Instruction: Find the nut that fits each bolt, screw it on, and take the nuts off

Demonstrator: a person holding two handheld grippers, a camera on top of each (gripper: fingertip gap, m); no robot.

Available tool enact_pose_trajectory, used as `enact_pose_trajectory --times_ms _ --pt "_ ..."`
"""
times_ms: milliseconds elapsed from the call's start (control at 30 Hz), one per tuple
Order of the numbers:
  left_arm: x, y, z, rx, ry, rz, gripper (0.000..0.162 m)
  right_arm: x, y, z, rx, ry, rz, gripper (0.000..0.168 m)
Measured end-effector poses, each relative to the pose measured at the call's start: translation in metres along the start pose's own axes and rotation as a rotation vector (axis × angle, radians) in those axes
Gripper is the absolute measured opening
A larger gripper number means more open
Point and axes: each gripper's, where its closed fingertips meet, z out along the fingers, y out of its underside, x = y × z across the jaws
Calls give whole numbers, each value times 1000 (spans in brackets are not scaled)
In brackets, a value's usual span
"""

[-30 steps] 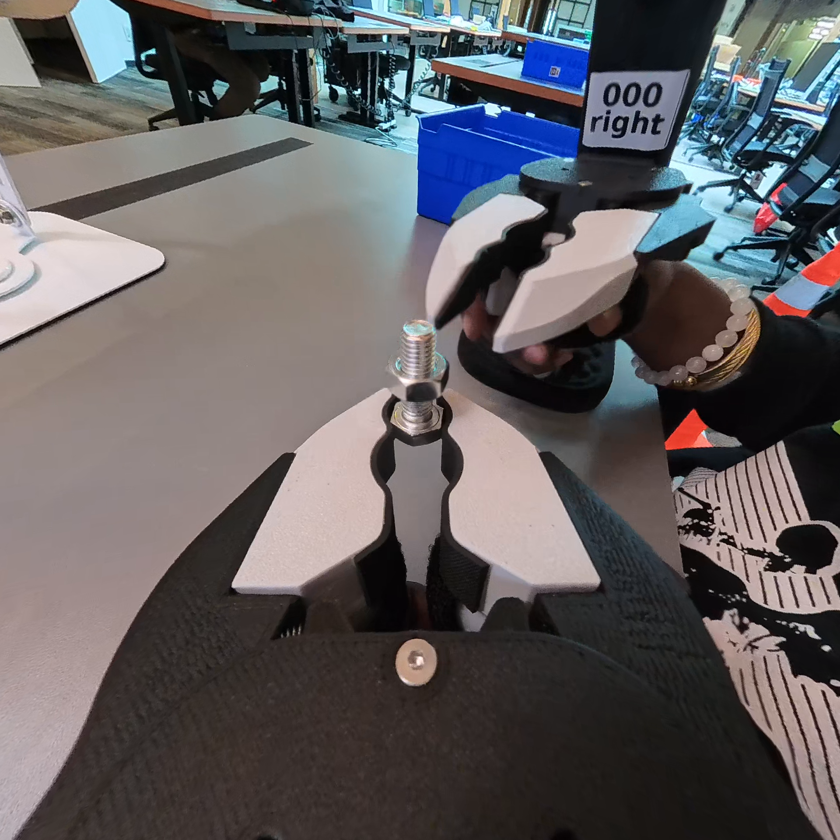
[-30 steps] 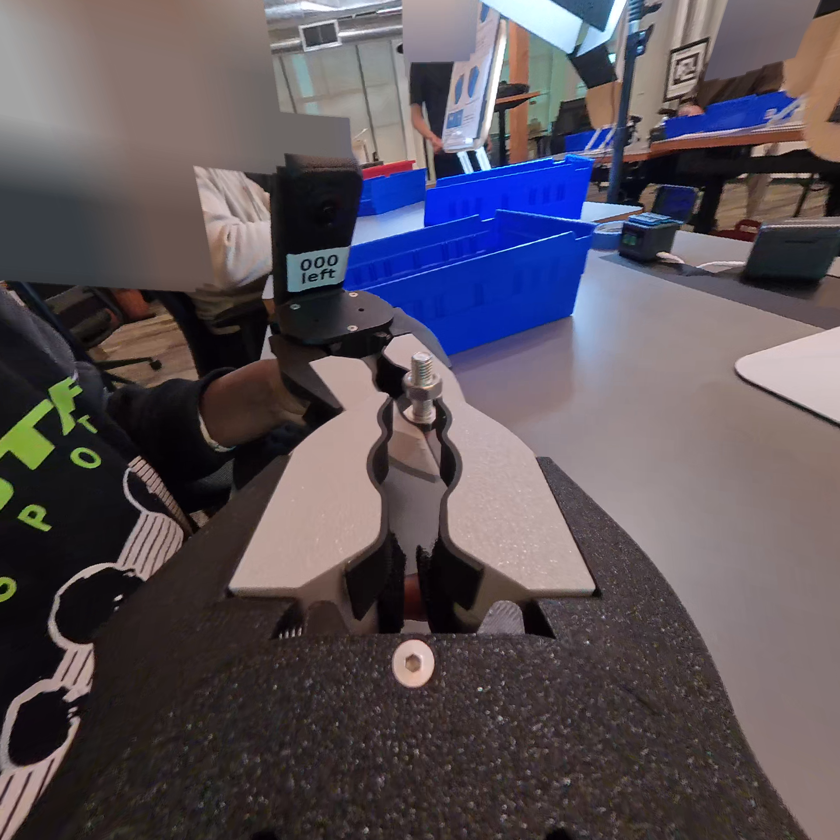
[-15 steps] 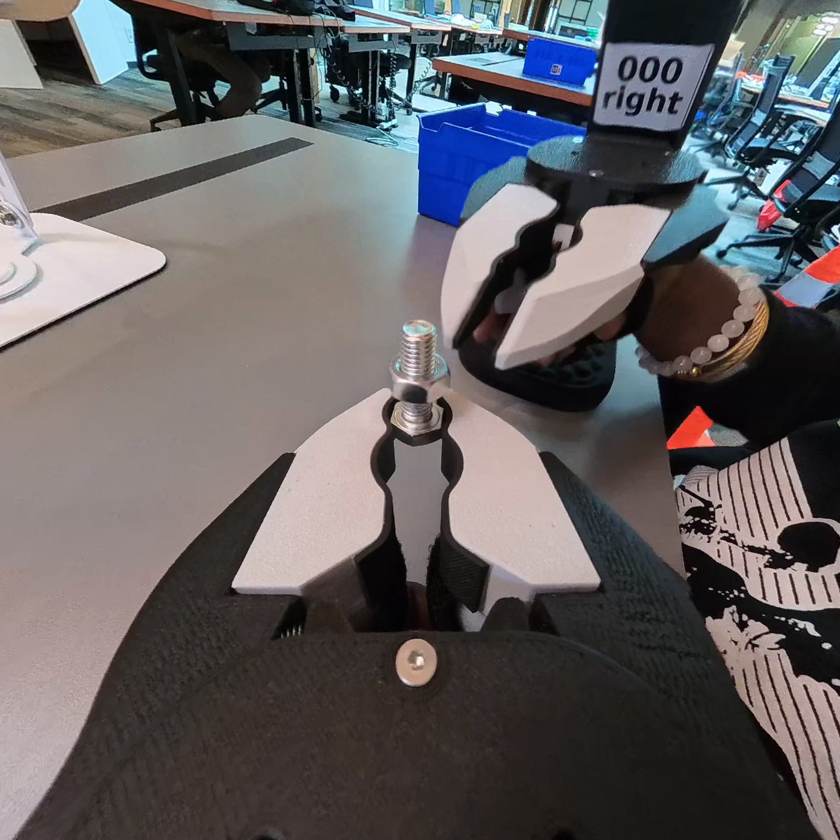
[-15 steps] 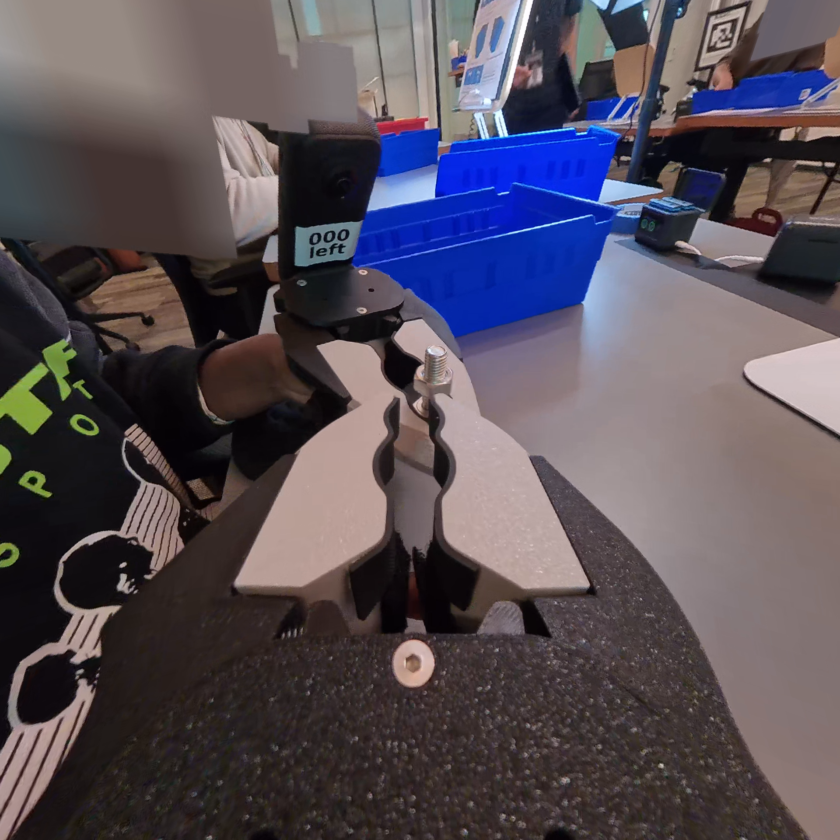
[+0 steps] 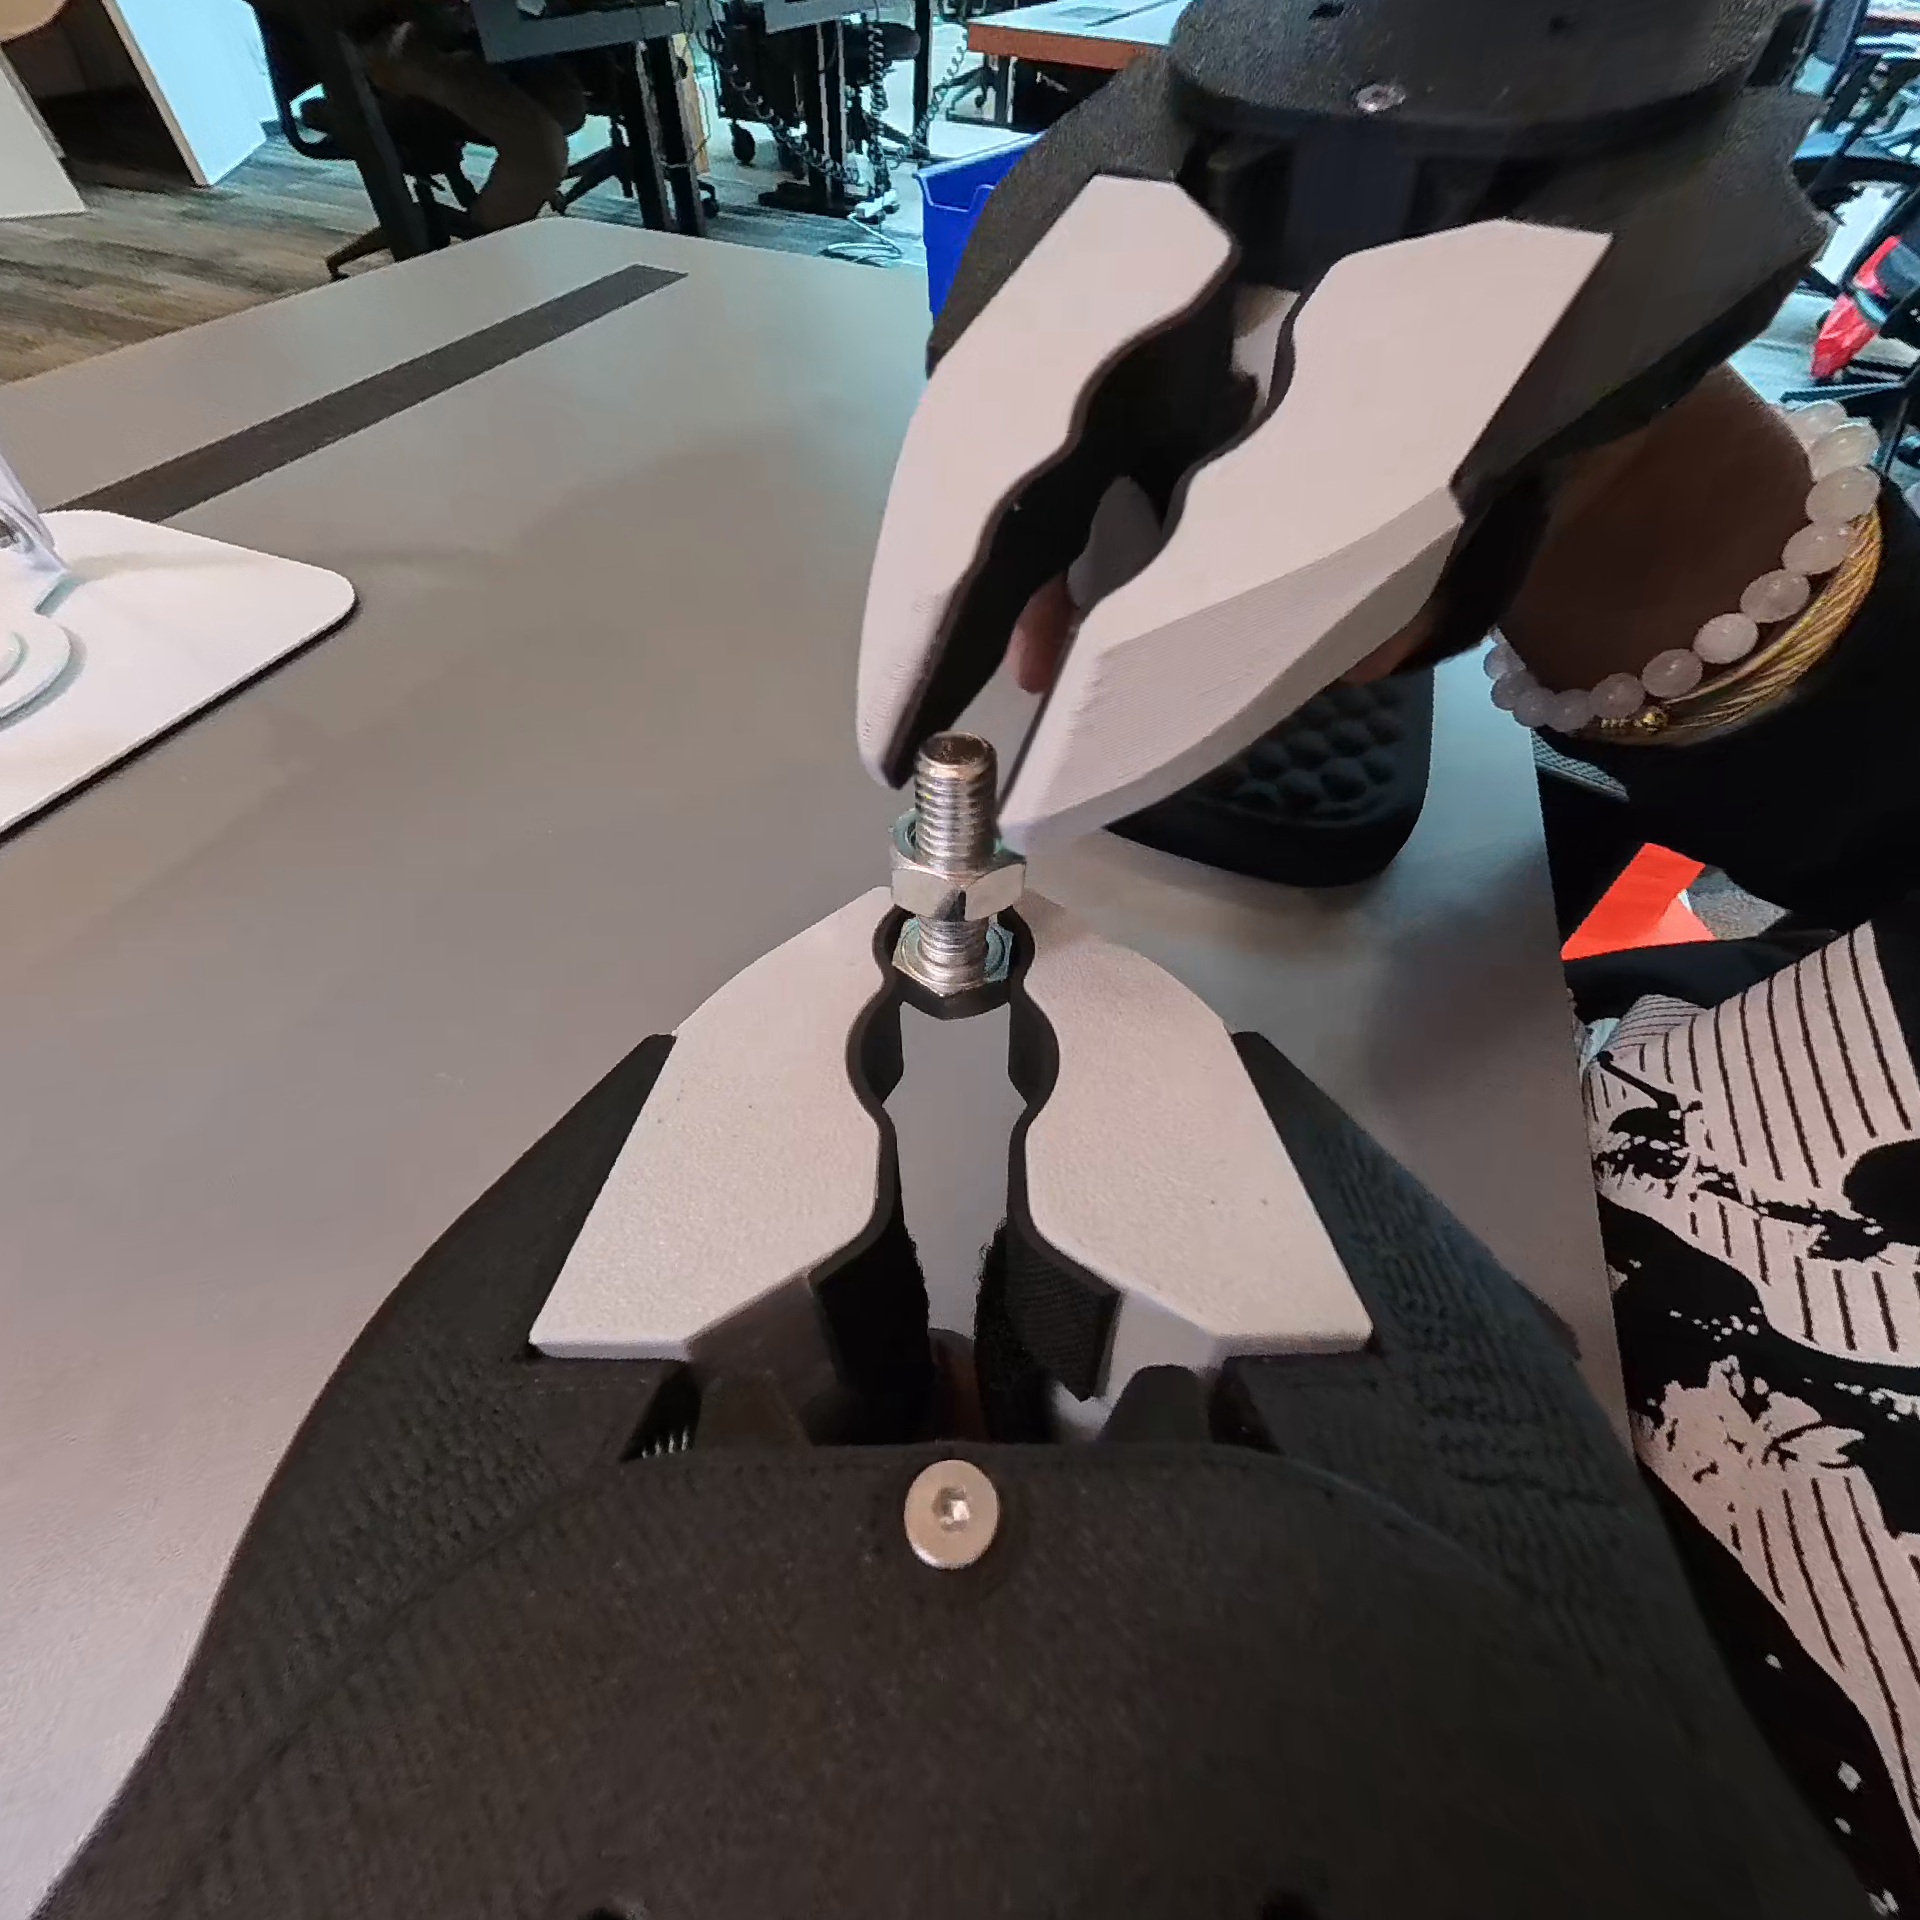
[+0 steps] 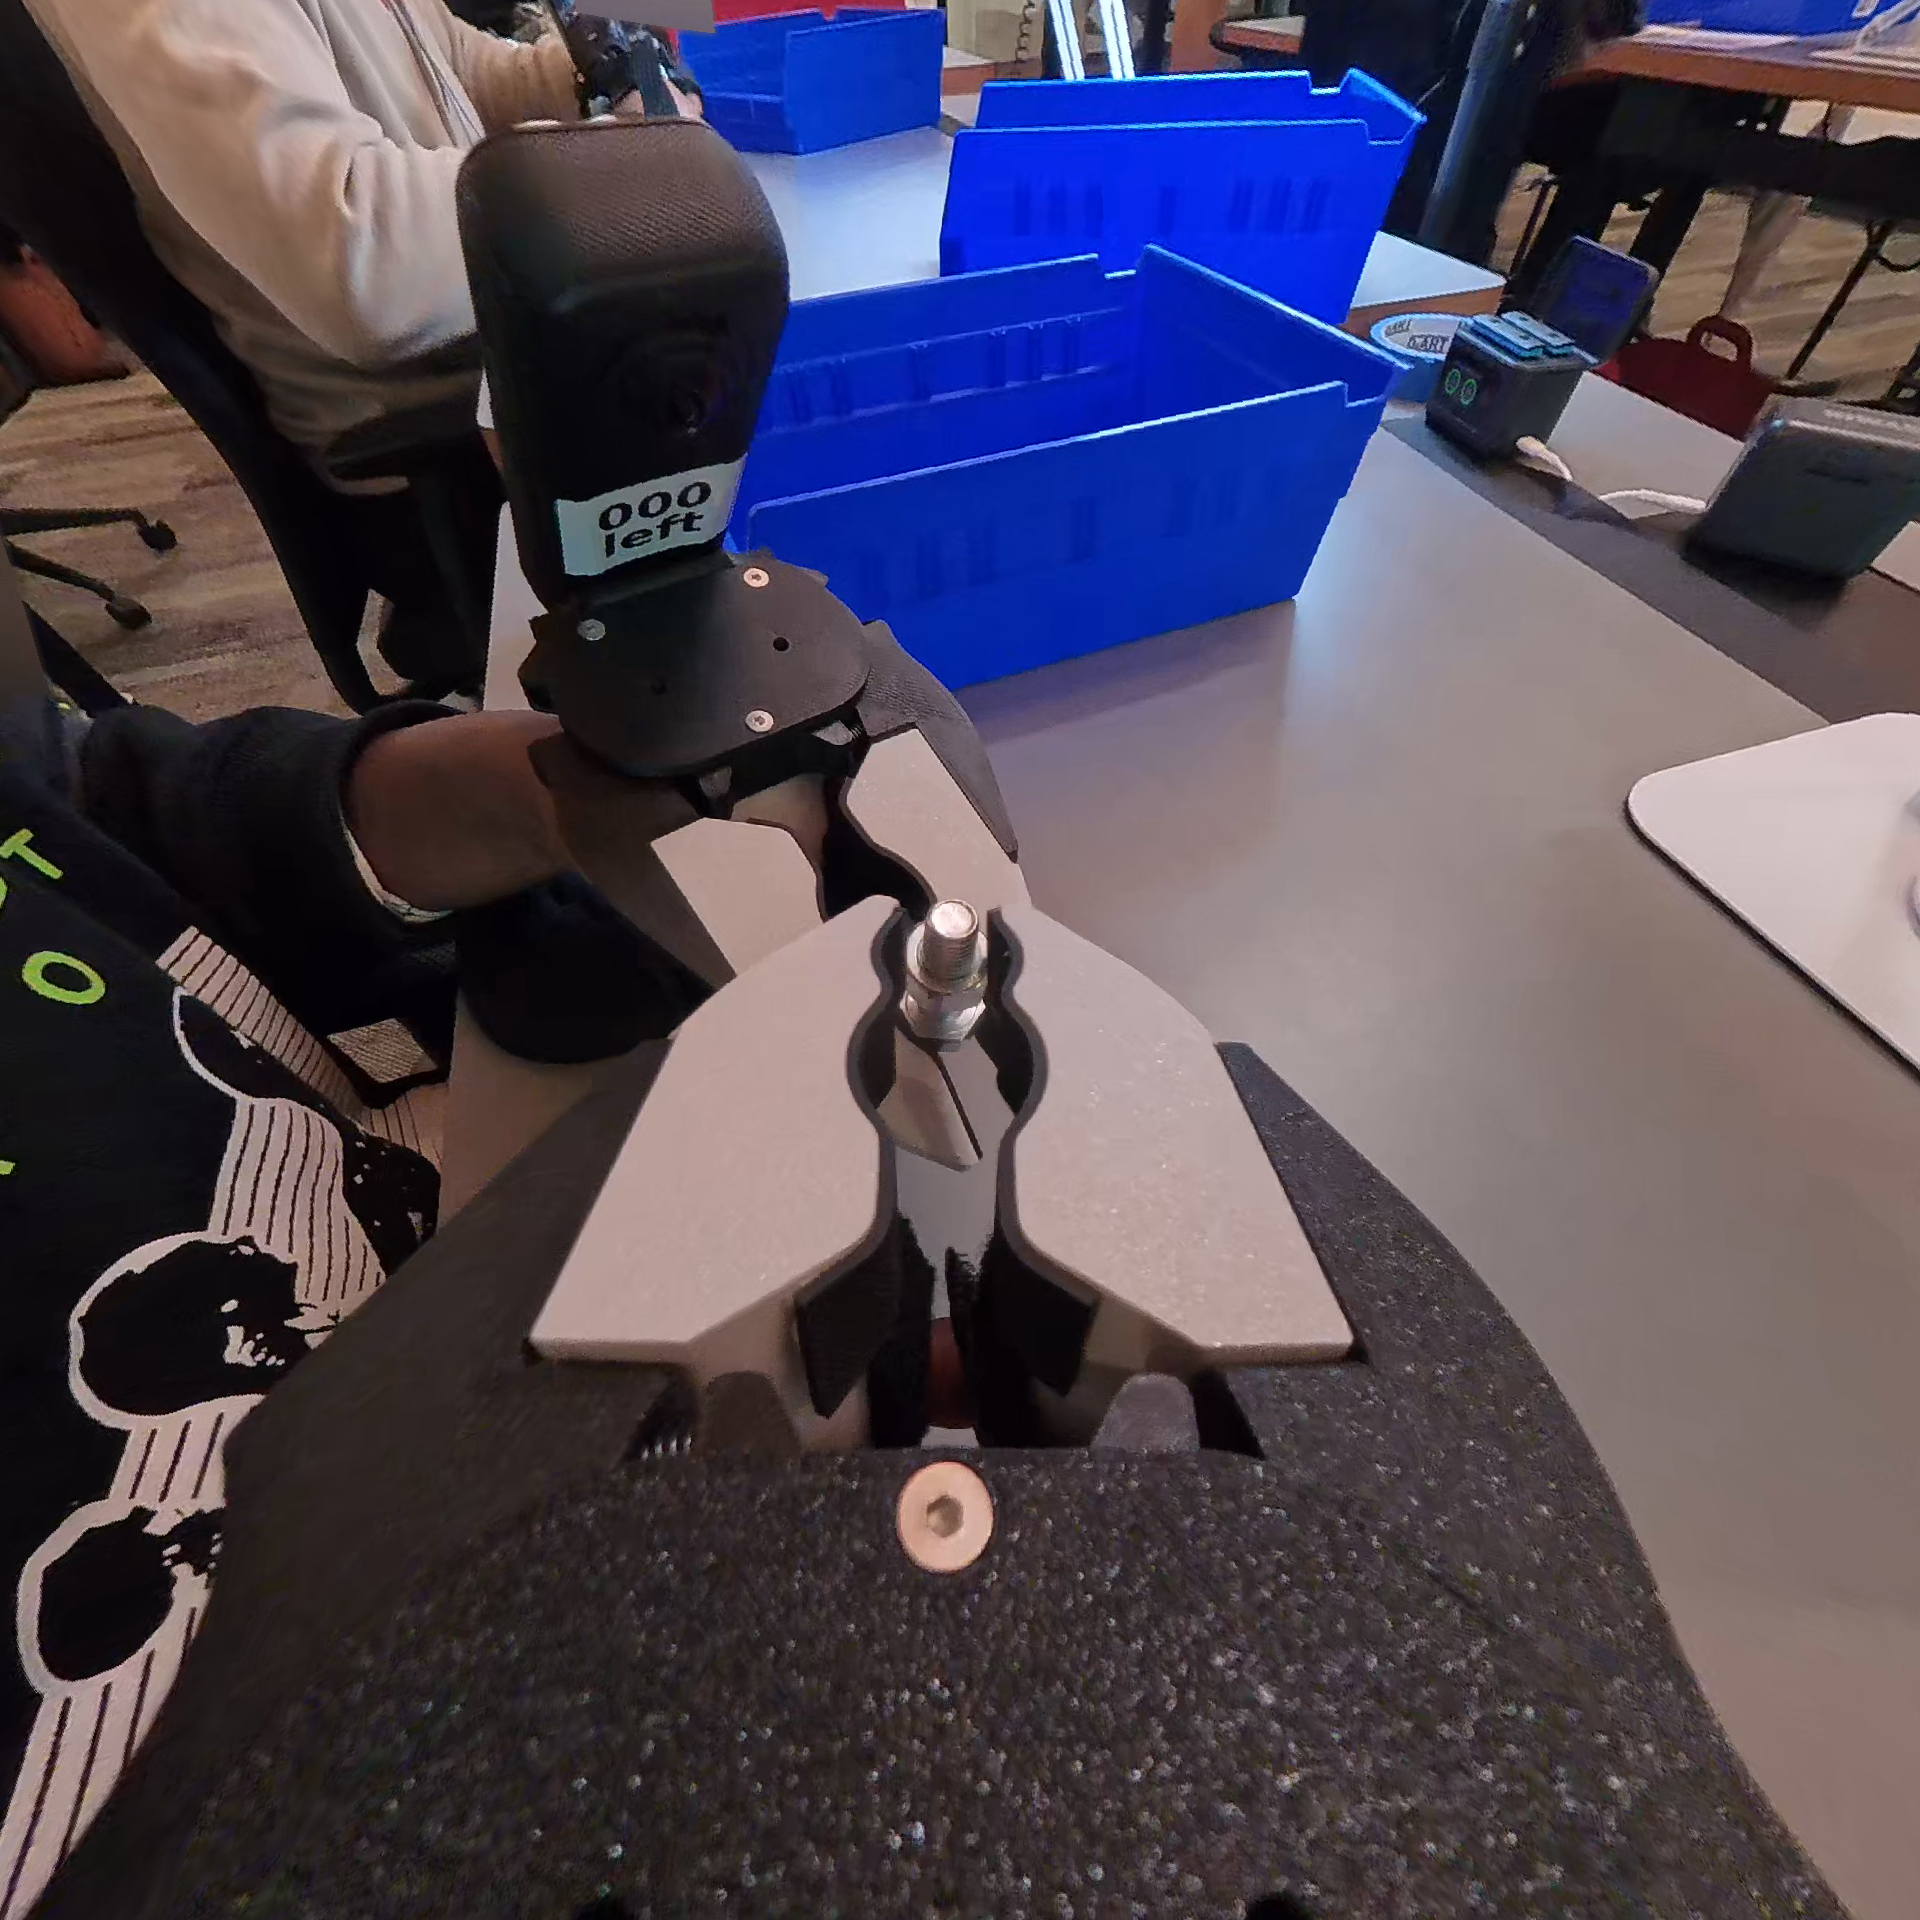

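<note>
Steel bolt [image 5: 954, 831] stands upright, threaded end up, clamped at its base in my left gripper [image 5: 951, 961]; the jaws are closed around the head or a lower nut there, I can't tell which. One nut [image 5: 956, 883] sits partway down the thread, just above the left gripper's tips, with bare thread showing above and a little below it.

My right gripper [image 5: 951, 769] comes in from above and to the right. Its jaws stand a little apart, tips either side of the top of the bolt. In the right wrist view the right gripper [image 6: 943, 940] brackets bolt [image 6: 951, 961] and nut [image 6: 943, 1003], but I can't tell if the fingers touch metal. Not clamped on anything, as far as I can see.

Outward: grey desk [image 5: 520, 675] bare around us. White pad [image 5: 177, 623] well off to my left. Blue bins [image 6: 1060, 447] farther back on the desk. No other bolts or loose nuts in view.

Progress, my judgement: this nut is matched and threaded on, so fitting is done for this bolt. Whether it needs running further down or is due to come off, I can't say from here. Either way the next step is closing the right gripper on the nut's flats and turning. Other bolts, if any, unseen.
</note>
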Motion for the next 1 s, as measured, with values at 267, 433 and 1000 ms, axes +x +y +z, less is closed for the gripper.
enact_pose_trajectory --times_ms 267,433,1000 --pt "-5 -7 -4 53 -22 -28 46 13 -1 -16 59 81 28 10" --pt "-12 -11 -7 86 -62 -58 65 42 1 -74 66 257 57 10" --pt "-10 -5 -2 32 -75 -26 67 207 141 -401 -172 1148 419 10"
